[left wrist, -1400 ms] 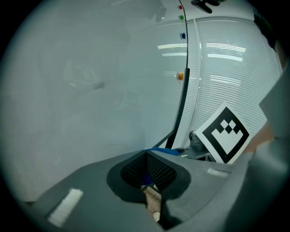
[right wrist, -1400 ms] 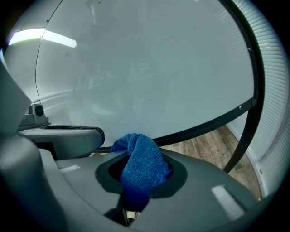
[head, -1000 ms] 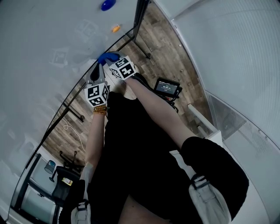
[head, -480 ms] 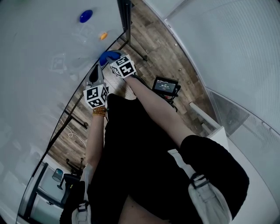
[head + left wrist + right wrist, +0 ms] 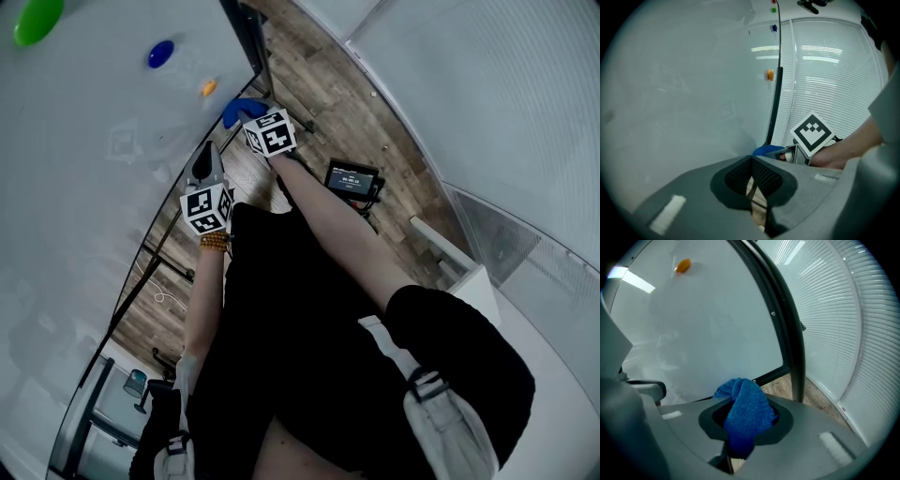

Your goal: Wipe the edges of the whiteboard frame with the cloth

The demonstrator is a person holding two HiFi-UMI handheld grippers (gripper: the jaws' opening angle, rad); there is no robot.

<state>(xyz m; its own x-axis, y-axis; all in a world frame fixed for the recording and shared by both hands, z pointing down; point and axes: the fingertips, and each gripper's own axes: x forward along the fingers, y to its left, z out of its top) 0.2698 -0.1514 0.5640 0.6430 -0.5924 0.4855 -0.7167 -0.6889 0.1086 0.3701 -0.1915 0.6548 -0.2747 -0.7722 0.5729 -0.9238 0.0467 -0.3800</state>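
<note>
One wide whiteboard [image 5: 94, 187] fills the scene, its dark frame [image 5: 785, 329] meeting in a lower corner just ahead and to the right of the cloth. The side rail runs long, up and away. The right tool [image 5: 248, 120], nearer that corner, is clenched on the blue cloth [image 5: 745, 416]. The left tool [image 5: 754, 187] hangs beside it, jaws together on nothing. Whether cloth touches frame cannot be told, and the rail's top is cut off.
</note>
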